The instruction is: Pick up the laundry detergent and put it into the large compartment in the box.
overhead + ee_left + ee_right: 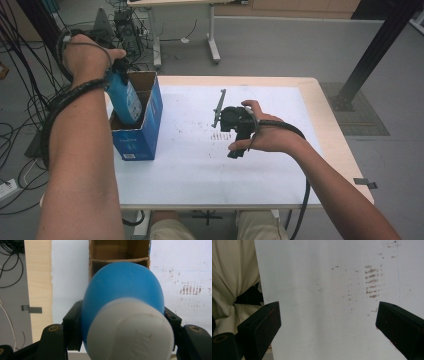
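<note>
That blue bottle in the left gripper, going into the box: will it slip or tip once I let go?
The blue bottle looks smooth and rounded, so it may slide in the left gripper, whose jaws clamp just below its white cap. It seems tall and narrow, so probably apt to tip on a bare table; the walls of the open cardboard box should likely prop it at a lean.

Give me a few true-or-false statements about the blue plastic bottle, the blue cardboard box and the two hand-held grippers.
1. The left gripper grips the blue plastic bottle with a white cap. True.
2. The bottle lies flat on the white table sheet. False: it is held tilted, its lower end in the open blue cardboard box.
3. The right gripper stands open with nothing between its jaws. True.
4. The right gripper holds the box. False: it rests apart, over the sheet.
</note>
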The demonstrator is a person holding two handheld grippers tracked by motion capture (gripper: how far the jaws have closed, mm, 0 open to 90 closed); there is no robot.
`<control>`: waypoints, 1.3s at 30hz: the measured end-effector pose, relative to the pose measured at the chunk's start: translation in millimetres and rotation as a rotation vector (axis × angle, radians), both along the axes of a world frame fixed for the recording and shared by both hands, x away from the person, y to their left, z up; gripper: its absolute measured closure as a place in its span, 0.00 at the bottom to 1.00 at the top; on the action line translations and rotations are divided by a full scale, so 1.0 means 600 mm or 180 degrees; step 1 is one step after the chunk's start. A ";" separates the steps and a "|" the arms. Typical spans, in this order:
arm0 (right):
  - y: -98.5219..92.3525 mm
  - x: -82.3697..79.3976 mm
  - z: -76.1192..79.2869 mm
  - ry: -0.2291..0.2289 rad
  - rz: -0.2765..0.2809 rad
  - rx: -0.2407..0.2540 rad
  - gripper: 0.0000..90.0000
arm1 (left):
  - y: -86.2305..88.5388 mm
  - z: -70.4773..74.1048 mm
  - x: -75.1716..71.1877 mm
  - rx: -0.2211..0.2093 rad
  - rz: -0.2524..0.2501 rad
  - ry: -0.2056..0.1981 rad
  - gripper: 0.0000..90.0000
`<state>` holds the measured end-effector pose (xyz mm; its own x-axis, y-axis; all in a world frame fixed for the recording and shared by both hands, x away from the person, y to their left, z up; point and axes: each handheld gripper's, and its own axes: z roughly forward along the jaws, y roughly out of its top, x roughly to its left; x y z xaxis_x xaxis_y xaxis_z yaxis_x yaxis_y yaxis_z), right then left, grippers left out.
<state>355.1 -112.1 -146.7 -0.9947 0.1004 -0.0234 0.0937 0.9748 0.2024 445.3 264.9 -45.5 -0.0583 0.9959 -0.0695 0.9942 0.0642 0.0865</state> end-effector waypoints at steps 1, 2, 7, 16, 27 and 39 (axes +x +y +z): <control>-0.001 0.000 0.000 -0.0002 -0.0002 0.0005 0.07 | -0.002 -0.006 -0.001 0.0008 -0.0011 -0.0004 0.41; -0.001 -0.001 0.000 -0.0002 -0.0006 0.0003 0.07 | -0.006 -0.015 -0.003 0.0021 -0.0031 -0.0006 0.41; -0.002 -0.002 -0.003 0.0002 0.0006 0.0002 0.07 | -0.013 -0.049 -0.006 0.0018 -0.0059 0.0006 0.41; 0.001 -0.003 -0.006 0.0014 0.0005 0.0007 0.07 | -0.028 -0.096 -0.012 0.0122 -0.0106 -0.0002 0.41; 0.000 -0.001 -0.011 0.0031 -0.0033 -0.0003 0.07 | -0.042 -0.133 -0.014 0.0172 -0.0143 -0.0037 0.41; -0.005 0.004 -0.015 0.0046 -0.0025 -0.0011 0.07 | -0.051 -0.170 -0.012 0.0208 -0.0187 0.0018 0.41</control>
<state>357.6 -115.2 -155.4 -0.9941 0.1081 -0.0094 0.1041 0.9747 0.1977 438.0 234.4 -147.6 0.0001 1.0000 -0.0039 0.9965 0.0002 0.0830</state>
